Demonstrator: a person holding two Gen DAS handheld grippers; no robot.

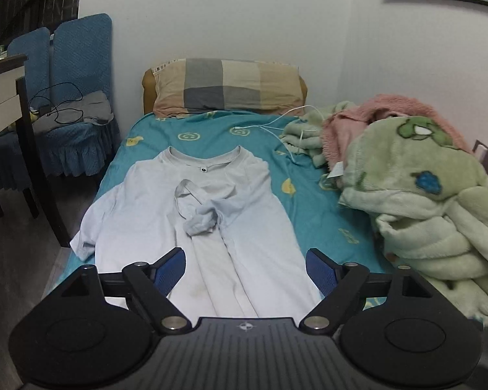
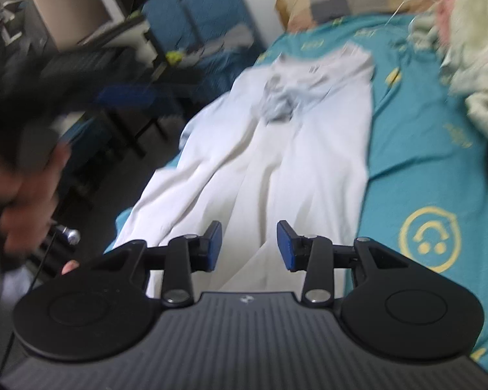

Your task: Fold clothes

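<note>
A pale blue-white shirt (image 1: 192,214) lies spread on the teal bedsheet (image 1: 315,201), collar toward the pillow, with one sleeve bunched up on its middle (image 1: 198,217). My left gripper (image 1: 245,260) is open and empty above the shirt's near hem. The shirt also shows in the right wrist view (image 2: 276,162), which is blurred. My right gripper (image 2: 249,243) is open and empty above the shirt's near part. A blurred hand (image 2: 22,195) shows at the left of that view.
A checked pillow (image 1: 224,86) lies at the bed's head. A pile of green and pink blankets (image 1: 423,188) fills the bed's right side, with a white cable (image 1: 276,123) beside it. Blue chairs (image 1: 71,104) and a dark table (image 1: 13,97) stand left of the bed.
</note>
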